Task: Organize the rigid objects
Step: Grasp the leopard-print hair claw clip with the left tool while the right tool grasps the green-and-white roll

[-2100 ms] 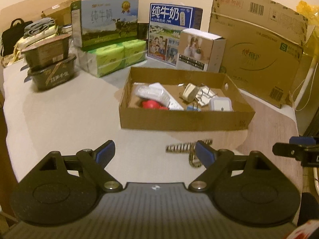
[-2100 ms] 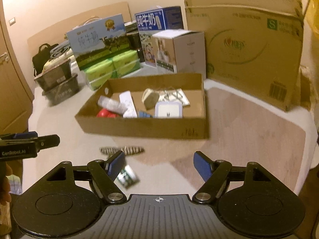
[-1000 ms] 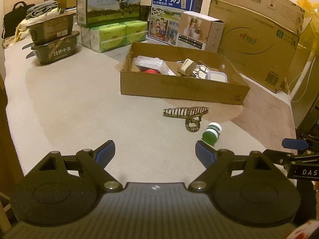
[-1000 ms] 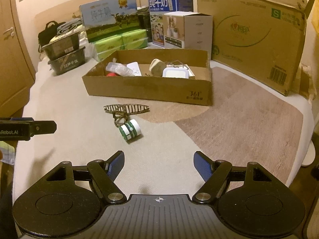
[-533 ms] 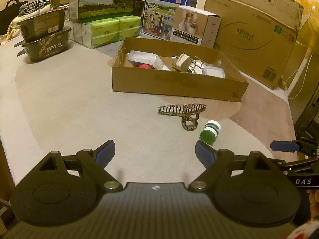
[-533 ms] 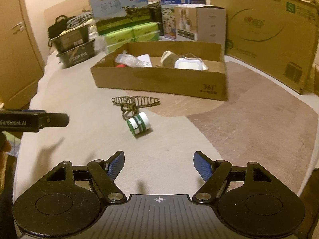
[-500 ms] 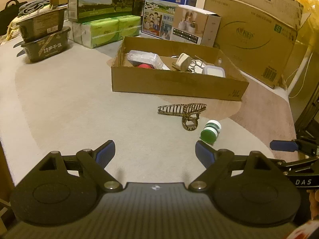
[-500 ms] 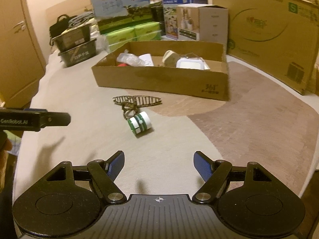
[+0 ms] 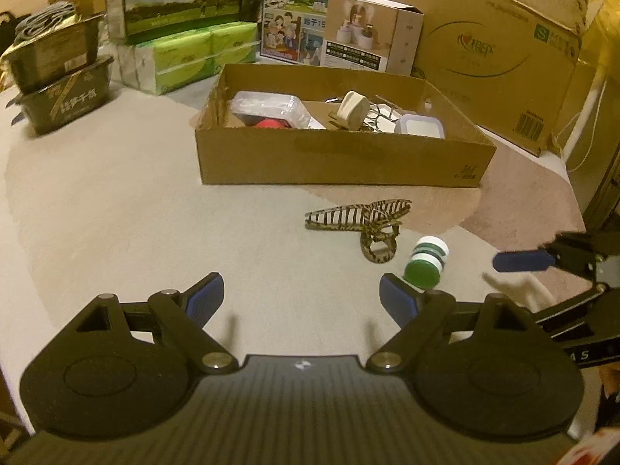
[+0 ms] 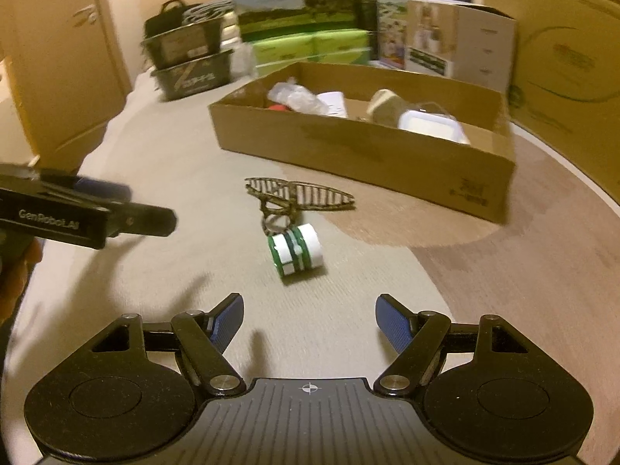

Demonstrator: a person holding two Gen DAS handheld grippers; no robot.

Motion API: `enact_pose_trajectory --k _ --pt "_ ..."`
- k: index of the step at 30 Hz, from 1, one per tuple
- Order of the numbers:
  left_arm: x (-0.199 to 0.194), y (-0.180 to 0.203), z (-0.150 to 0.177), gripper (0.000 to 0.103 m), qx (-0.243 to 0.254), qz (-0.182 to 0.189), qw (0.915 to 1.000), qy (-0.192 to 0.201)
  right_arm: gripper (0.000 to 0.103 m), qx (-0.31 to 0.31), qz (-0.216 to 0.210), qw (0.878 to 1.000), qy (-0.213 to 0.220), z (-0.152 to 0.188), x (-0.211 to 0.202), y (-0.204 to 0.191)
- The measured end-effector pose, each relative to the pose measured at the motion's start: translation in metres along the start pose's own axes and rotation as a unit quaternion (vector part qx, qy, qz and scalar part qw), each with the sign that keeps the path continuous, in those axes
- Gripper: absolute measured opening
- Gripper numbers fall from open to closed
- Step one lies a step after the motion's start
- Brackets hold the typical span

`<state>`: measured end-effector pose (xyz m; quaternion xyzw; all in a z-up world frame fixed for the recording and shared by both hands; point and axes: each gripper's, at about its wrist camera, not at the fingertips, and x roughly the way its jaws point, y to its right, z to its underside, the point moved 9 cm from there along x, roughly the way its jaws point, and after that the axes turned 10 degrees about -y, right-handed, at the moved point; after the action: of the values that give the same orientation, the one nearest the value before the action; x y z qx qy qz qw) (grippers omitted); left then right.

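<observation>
Just ahead of the right hand-held gripper (image 10: 309, 319), seemingly untouched: green-and-white jar (image 10: 295, 250).

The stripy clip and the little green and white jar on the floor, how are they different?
The stripy clip is long, thin and brown-striped; the green and white jar is short, round and banded. The clip has open loops; the jar looks solid and lies on its side. Both lie outside the cardboard box, close together.
</observation>
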<state>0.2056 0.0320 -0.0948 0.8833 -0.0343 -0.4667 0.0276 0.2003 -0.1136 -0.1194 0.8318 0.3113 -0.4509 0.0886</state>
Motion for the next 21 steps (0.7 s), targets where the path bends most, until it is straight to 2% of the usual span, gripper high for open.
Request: enact_pose_trajectory --k 12,16,21 --pt "0.021 -0.007 -0.006 0.086 -0.011 0.013 0.9998 -0.008 0.049 -0.07 -0.005 0.997 -0.014 -0.031 0.035 -0.006" --pt "0.025 -0.008 -0.004 0.086 -0.014 0.019 0.9997 -0.01 0.033 -0.074 -0.007 0.997 -0.022 -0.032 0.041 -0.004" --pt "0.029 -0.001 -0.005 0.086 -0.011 0.028 0.9995 -0.014 0.032 -0.055 0.0 0.998 -0.014 -0.028 0.032 0.004"
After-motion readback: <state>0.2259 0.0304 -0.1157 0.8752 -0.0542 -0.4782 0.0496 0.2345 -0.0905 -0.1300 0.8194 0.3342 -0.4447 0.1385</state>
